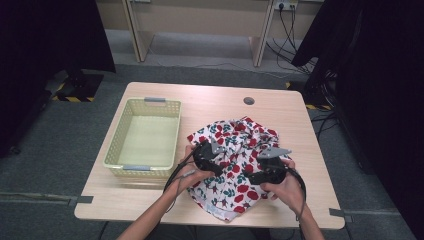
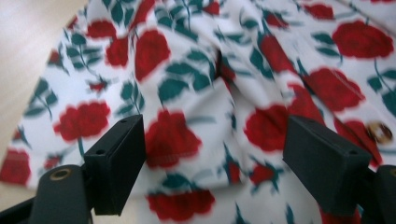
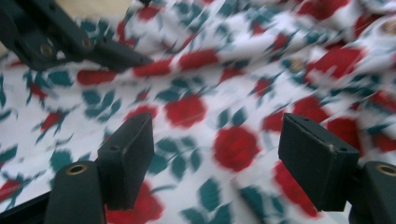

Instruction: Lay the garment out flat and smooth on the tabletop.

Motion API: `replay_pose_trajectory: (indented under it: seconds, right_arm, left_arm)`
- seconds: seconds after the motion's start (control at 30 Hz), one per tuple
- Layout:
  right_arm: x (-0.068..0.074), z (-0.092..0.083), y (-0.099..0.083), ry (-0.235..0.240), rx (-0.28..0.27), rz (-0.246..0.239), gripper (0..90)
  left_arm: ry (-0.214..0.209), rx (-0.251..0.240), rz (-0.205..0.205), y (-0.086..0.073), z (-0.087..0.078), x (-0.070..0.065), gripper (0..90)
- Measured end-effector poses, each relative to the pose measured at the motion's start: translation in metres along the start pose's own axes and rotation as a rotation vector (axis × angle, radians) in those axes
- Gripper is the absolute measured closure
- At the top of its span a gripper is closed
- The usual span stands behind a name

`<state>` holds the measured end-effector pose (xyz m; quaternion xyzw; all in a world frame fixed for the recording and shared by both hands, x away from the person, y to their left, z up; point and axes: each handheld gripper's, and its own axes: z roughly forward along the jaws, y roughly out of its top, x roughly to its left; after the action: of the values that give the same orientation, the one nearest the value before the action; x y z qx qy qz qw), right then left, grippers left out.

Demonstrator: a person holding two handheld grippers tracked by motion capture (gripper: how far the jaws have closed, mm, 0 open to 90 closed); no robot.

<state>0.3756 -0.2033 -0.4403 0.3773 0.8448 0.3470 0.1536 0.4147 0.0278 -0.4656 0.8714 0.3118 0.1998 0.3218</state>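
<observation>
1. Floral garment (image 1: 235, 165), white with red roses and green leaves, lies crumpled on the desk (image 1: 210, 100), right of centre and reaching to the near edge; a fold of it hangs close to that edge

2. Left gripper (image 1: 216, 167) is over the garment's left part, held in the person's left hand (image 1: 192, 175). In the left gripper view its jaws stand wide apart with cloth lying flat below and between them; pads press on nothing, nothing held

3. Right gripper (image 1: 256, 176) is over the garment's right part, in the right hand (image 1: 285, 187), just beside the left gripper. In the right gripper view its jaws are likewise spread, cloth beneath, nothing clamped; that view is blurred

4. A small brass-coloured button (image 2: 379, 132) shows on the cloth near the right edge of the left gripper view

5. Pale yellow basket (image 1: 116, 145) stands along the desk's left edge, apart from the garment, nothing visible inside

6. Round grey cable port (image 1: 249, 100) sits near the desk's far edge, beyond the garment
</observation>
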Motion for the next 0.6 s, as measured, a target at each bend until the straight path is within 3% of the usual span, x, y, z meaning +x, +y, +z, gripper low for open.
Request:
replay_pose_trajectory:
  seconds: [0.13, 0.27, 0.33, 0.47, 0.6]
  right_arm:
    - [0.018, 0.009, -0.017, -0.006, 0.029, -0.025, 27.2]
    - [0.025, 0.012, -0.032, -0.014, 0.044, -0.026, 27.1]
    - [0.023, 0.009, -0.037, 0.001, 0.036, -0.001, 27.1]
    - [0.018, -0.002, -0.048, 0.015, 0.037, -0.014, 27.0]
    - [0.009, -0.019, -0.062, 0.023, 0.062, -0.022, 26.9]
  left_arm:
    - [0.031, -0.009, 0.009, -0.01, -0.004, -0.005, 20.0]
    - [0.061, -0.017, 0.025, -0.017, -0.011, -0.01, 20.0]
    - [0.064, -0.026, 0.011, -0.022, -0.015, -0.012, 19.9]
    - [0.047, -0.039, -0.011, -0.034, -0.025, -0.019, 19.8]
    - [0.047, -0.034, 0.019, -0.045, -0.038, -0.028, 18.9]
